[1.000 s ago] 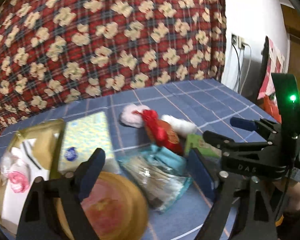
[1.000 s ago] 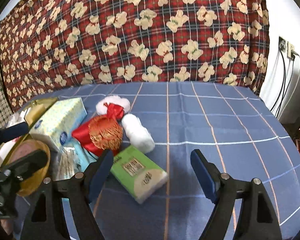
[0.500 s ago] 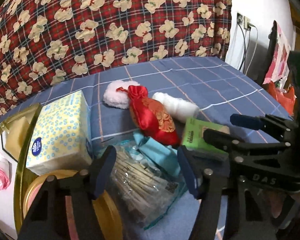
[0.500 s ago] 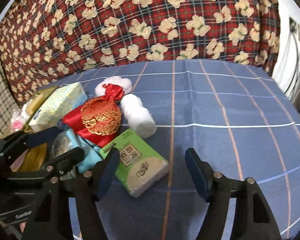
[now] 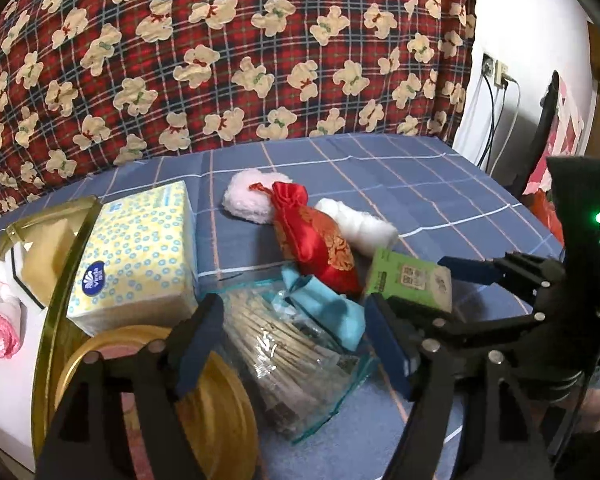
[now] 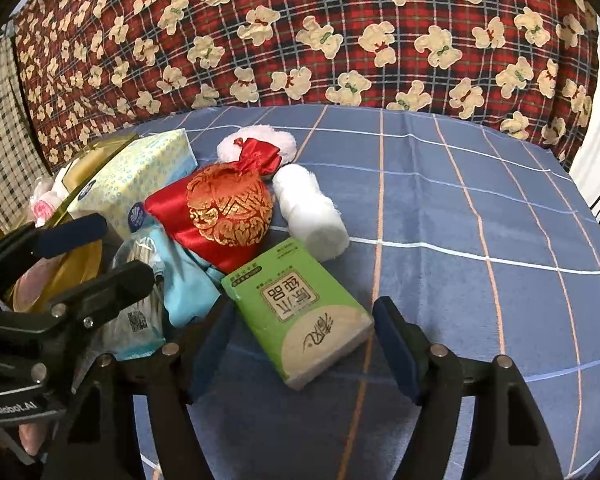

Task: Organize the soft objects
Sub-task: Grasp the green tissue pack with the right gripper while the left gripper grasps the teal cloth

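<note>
The right gripper (image 6: 300, 340) was held with jaws apart and just closing; the green tissue pack (image 6: 300, 312) lay between them unclamped, the red pouch (image 6: 224, 216) at eleven o'clock.

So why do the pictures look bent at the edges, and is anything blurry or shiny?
Left wrist view: fisheye lens bows the bear-print blanket; glare on the clear cotton swab bag; the gold lid is soft. Right wrist view: same curving, dark corners, green tissue pack sharp.
</note>
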`<action>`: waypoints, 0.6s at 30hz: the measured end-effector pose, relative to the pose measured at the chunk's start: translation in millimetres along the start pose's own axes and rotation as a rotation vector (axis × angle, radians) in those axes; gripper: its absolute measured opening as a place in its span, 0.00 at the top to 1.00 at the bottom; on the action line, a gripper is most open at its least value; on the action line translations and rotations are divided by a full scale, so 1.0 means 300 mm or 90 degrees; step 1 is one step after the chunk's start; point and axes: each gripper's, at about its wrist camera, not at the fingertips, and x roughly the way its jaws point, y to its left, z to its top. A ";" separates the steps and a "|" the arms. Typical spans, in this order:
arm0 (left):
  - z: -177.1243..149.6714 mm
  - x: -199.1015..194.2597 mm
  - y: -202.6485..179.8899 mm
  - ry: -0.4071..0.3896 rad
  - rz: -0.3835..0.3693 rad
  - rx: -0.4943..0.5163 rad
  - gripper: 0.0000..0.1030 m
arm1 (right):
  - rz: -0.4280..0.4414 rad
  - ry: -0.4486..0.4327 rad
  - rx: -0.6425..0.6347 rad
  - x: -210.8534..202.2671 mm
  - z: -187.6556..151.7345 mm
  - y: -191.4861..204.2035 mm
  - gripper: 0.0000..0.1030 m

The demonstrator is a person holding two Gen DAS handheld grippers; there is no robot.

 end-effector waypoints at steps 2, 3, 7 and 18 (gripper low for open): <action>0.001 -0.001 -0.003 -0.001 -0.002 0.000 0.28 | -0.005 -0.004 0.002 -0.005 -0.002 -0.002 0.38; 0.001 0.000 -0.007 0.000 -0.005 0.004 0.28 | -0.010 -0.007 -0.001 -0.010 -0.003 0.001 0.40; 0.000 0.004 -0.018 -0.004 -0.008 0.014 0.28 | -0.016 -0.062 0.011 -0.070 -0.012 -0.012 0.42; 0.014 0.066 -0.068 0.022 0.013 0.044 0.37 | -0.055 -0.126 0.076 -0.138 -0.019 -0.066 0.41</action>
